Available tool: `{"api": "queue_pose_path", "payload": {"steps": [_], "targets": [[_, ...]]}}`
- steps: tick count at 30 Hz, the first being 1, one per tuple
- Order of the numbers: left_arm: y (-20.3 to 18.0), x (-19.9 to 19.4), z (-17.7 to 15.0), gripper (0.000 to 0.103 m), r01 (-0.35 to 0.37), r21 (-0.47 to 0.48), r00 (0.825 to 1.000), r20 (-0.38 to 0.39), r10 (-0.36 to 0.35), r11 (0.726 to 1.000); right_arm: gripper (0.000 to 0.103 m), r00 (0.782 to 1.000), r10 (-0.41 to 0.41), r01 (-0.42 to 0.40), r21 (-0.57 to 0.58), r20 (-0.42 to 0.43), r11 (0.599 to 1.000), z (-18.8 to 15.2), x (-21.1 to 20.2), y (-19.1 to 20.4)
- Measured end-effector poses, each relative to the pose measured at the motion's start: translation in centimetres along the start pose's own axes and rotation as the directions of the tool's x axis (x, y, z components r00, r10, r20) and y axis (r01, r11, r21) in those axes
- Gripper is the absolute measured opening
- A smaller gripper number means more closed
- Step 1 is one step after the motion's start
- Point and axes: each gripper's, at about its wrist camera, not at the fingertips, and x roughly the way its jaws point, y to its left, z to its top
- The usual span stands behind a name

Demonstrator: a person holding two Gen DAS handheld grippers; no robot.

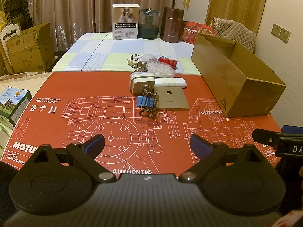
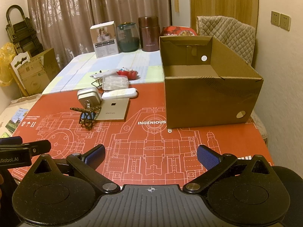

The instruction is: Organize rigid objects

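This is a room in a home. Long patterned curtains (image 1: 79, 9) hang behind the bench (image 1: 94, 53), a quilted cover (image 2: 227, 36) drapes a chair, a wooden door (image 1: 236, 1) stands by wall sockets (image 2: 280, 19), and cardboard boxes (image 1: 28, 47) sit stacked in the corner.

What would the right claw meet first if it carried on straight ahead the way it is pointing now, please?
Probably the brown cardboard box. The right claw is open and empty over the bare red mat, and the box's near wall stands ahead, slightly to the right. The small items lie off to the left. Depth is hard to judge.
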Motion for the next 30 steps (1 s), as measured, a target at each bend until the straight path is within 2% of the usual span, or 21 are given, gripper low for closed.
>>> {"api": "queue_pose_path", "payload": {"steps": [19, 27, 30], "targets": [[0.3, -0.2, 0.4, 0.095, 0.004, -0.016, 1.0, 0.004, -0.004, 1.0, 0.101, 1.0, 0.003, -0.003, -0.006, -0.001, 1.0, 0.2, 0.4, 0.2], [1.0, 1.0, 1.6, 0.095, 0.015, -0.044, 1.0, 0.002, -0.015, 0.999, 0.101, 0.999, 0.038, -0.038, -0.006, 0.008, 0.999, 0.7, 1.8, 0.4], [1.4, 2.2, 2.2, 0.094, 0.017, -0.042, 1.0, 0.007, -0.017, 0.999, 0.1, 0.998, 0.061, -0.061, -0.011, -0.014, 0.998, 0.7, 3.1, 0.5]]}}
